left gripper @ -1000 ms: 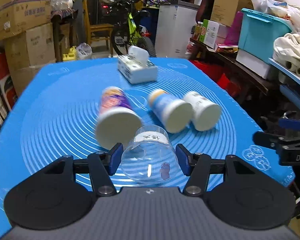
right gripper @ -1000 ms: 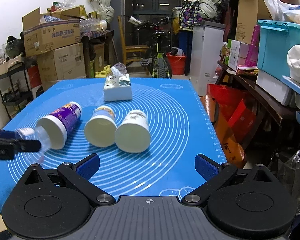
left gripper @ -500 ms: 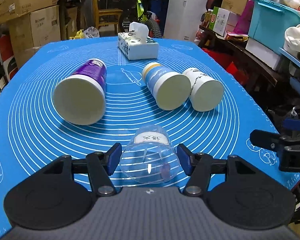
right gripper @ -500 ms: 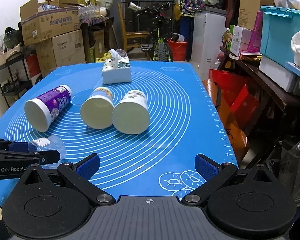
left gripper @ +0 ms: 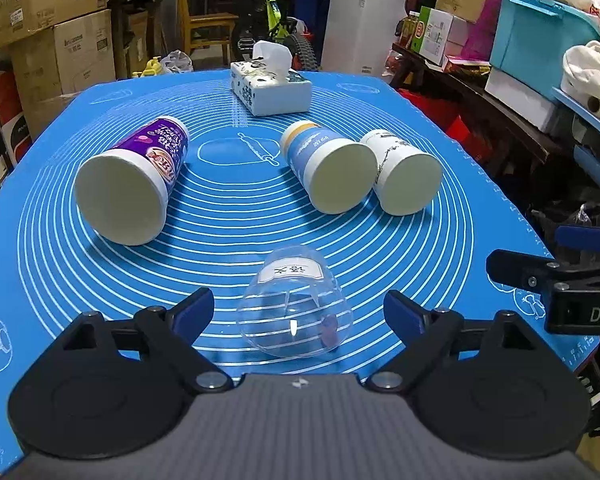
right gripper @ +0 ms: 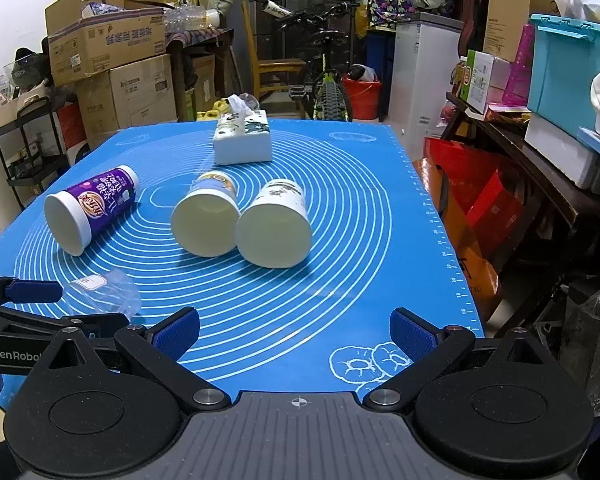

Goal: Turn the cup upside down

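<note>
A clear plastic cup [left gripper: 296, 304] with a white label lies on its side on the blue mat [left gripper: 236, 216], mouth toward the camera. My left gripper [left gripper: 298, 314] is open, its blue pads on either side of the cup and apart from it. The cup also shows in the right wrist view [right gripper: 104, 294], beside the left gripper's fingers [right gripper: 32, 292]. My right gripper [right gripper: 296, 338] is open and empty above the mat's near right part.
Three paper cups lie on their sides on the mat: a purple one [left gripper: 134, 184], a blue one [left gripper: 326, 168] and a white one [left gripper: 402, 174]. A tissue box [left gripper: 270, 86] stands at the back. Boxes, a bicycle and shelves surround the table.
My left gripper has opened and let go of the clear cup, which now lies on the mat. The right gripper has hardly moved.
</note>
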Available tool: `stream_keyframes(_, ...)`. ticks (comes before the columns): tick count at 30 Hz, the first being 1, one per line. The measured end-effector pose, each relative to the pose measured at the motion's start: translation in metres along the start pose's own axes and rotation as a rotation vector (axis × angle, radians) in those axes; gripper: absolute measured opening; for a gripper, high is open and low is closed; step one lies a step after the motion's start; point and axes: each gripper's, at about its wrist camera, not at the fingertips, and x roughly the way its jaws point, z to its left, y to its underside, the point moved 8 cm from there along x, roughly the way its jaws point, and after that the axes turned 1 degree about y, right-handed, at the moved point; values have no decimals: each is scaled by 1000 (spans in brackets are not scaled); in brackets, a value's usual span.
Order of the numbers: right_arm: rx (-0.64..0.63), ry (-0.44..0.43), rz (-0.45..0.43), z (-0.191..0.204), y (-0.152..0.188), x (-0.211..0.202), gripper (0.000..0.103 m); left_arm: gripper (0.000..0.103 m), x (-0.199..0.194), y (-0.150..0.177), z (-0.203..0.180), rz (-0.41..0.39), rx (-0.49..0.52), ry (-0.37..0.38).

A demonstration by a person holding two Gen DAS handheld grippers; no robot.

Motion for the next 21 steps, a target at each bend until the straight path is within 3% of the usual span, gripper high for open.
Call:
stream_keyframes(5,32,-59,26,11,-13,-2,100,93,-18,-8,8,-23,-26,6)
stream_keyframes(12,64,-162,72,44,-36,3,100,95,-44,-21,40,-89,-37,-91)
stream_keyframes(16,79,-211,136,67,-46,19,100,97,-49,-24,68,-113,-66,-169)
stream_keyframes(21,162,-263,289,86,-46,53,93,97,-46,-21,102,-117,-115,-251)
